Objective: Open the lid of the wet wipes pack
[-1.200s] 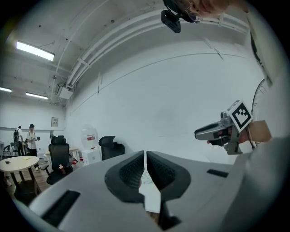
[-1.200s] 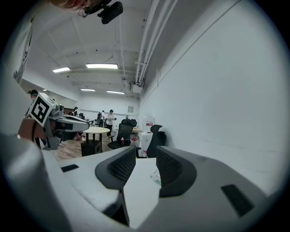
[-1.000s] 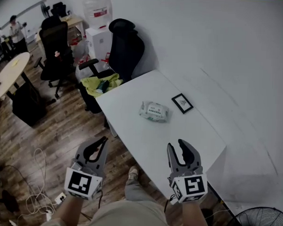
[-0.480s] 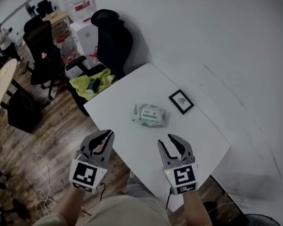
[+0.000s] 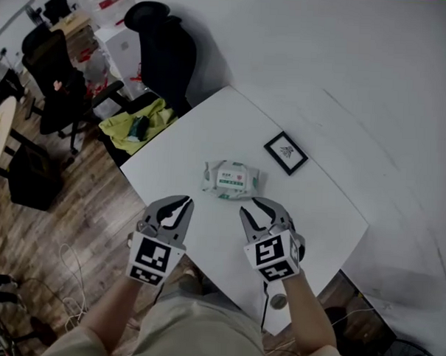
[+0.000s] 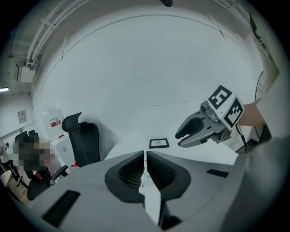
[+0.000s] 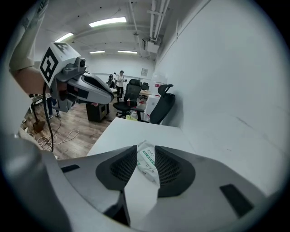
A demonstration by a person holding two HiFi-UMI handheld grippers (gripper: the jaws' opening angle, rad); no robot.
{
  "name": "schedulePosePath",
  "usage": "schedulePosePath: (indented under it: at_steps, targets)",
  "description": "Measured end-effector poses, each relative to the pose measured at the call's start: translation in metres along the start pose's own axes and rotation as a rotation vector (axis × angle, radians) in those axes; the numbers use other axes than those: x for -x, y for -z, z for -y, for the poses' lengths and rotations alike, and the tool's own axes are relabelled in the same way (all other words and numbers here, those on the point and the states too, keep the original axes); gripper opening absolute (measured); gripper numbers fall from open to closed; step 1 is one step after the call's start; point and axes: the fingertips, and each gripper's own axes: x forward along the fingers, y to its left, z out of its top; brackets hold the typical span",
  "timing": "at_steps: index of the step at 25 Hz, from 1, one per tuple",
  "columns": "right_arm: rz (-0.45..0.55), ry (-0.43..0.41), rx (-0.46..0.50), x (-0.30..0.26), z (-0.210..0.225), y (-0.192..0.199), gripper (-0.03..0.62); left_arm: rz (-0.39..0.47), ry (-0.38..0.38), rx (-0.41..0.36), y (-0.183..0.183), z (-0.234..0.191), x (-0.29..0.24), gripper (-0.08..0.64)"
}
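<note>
The wet wipes pack [image 5: 230,179], white with a green label, lies flat with its lid down in the middle of the white table [image 5: 181,146]. Both grippers hover over the table's near edge, just short of the pack. My left gripper [image 5: 179,203] is at the pack's near left with its jaws together and nothing in them; its own view [image 6: 145,153] shows only a thin slit. My right gripper [image 5: 261,208] is at the near right, open. Its jaws have just been closing, with nothing between them. The pack [image 7: 147,159] shows beyond the gap of the right gripper [image 7: 146,147].
A small black-framed picture [image 5: 286,153] lies on the table behind the pack to the right. A black office chair [image 5: 158,56] and another chair with a yellow-green cloth [image 5: 133,129] stand past the far left corner. Wood floor with cables [image 5: 64,266] lies left.
Both grippers have moved forward and down, from off the table's near edge to just short of the pack. The right jaws stand a little narrower.
</note>
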Motion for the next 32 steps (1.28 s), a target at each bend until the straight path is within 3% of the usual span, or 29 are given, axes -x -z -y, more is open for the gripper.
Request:
schedulePosePath:
  at_steps: [4, 23, 28, 32]
  targets:
    - [-0.054, 0.002, 0.027, -0.028, 0.007, 0.013, 0.138, -0.071, 0.043, -0.008, 0.028, 0.001, -0.032, 0.034]
    - [-0.362, -0.05, 0.25, -0.159, 0.002, 0.083, 0.114, -0.261, 0.261, -0.039, 0.139, 0.001, -0.16, 0.034]
    - [-0.387, -0.063, 0.298, -0.181, -0.003, 0.095, 0.114, -0.3, 0.278, -0.012, 0.164, -0.003, -0.182, 0.034]
    - [-0.37, -0.049, 0.313, -0.189, -0.005, 0.096, 0.112, -0.34, 0.274, -0.033, 0.178, -0.003, -0.193, 0.034]
